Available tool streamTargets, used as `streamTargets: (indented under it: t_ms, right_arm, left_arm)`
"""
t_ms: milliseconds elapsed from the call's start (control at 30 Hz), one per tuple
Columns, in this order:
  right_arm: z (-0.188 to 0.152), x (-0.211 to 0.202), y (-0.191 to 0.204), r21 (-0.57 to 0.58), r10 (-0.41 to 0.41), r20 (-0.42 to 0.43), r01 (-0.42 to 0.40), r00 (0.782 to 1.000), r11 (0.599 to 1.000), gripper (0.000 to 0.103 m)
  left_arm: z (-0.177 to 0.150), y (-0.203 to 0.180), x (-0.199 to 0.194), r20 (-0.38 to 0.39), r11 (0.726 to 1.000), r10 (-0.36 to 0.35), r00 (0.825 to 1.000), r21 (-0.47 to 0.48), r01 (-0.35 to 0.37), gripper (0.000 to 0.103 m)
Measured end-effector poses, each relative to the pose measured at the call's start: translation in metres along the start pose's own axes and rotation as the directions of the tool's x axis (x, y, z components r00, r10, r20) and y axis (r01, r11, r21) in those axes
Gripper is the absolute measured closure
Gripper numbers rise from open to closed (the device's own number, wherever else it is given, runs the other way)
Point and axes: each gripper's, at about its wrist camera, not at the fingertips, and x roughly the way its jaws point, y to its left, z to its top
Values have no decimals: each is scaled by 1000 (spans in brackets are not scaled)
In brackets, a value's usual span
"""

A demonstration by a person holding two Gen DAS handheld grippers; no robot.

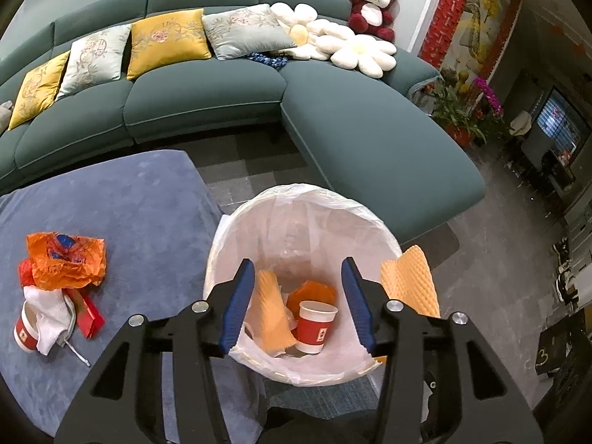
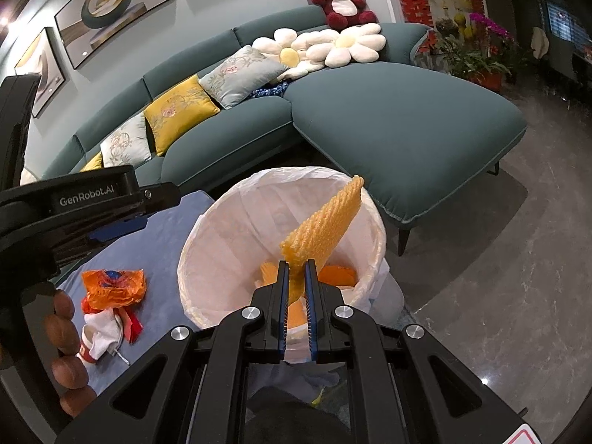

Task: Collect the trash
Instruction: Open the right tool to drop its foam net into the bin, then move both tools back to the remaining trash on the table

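Note:
A white bin with a plastic liner (image 1: pixel 255 203) (image 2: pixel 222 199) stands beside a blue table. Inside lie a red paper cup (image 1: pixel 314 327), an orange bag (image 1: pixel 314 290) and an orange foam sheet (image 1: pixel 272 310). My left gripper (image 1: pixel 298 277) is open and empty above the bin. My right gripper (image 2: pixel 296 264) is shut on a ribbed orange foam sheet (image 2: pixel 325 222) over the bin's mouth; the sheet also shows in the left wrist view (image 1: pixel 407 281). On the table lie an orange plastic bag (image 1: pixel 66 259) (image 2: pixel 113 283), a white cloth (image 1: pixel 50 312), a red cup (image 1: pixel 24 331) and a red packet (image 1: pixel 88 314).
The blue cloth-covered table (image 1: pixel 129 203) sits left of the bin. A teal sectional sofa (image 1: pixel 370 140) with cushions, flower pillows and a plush bear (image 1: pixel 373 7) curves behind. Potted plants (image 1: pixel 458 111) stand at the right on a grey tiled floor.

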Motion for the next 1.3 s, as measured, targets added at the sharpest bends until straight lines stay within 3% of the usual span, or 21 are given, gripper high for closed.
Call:
streamTargets:
  t_ms: [733,800,867,1067,1300]
  right_arm:
    - [10,17,29,-76,12,-16,-13,1000,997,91]
    - [12,16,32,-78,14,-14,-15,1000,997,87]
    - [13,13,34,-76,15,-3,-15,1000,997,75]
    - [11,3,52,-110,24,10,-23,1000,994,60]
    - [3,-6,83,-150,42,13,-40,999,988,49]
  left_arm:
    - [-9,39,-4,-19,995,47,999,-84,-49,45]
    - [-10,44,-5,-22,994,47,999,-101,-49,44]
    - [-12,49,-7,-23,992,56,998,-113,-59,38]
    - [-19,72,-16,-18,985,86,996,-151,-88,32]
    - [-31,113,-35,-16,968,116,993,-223,-117,27]
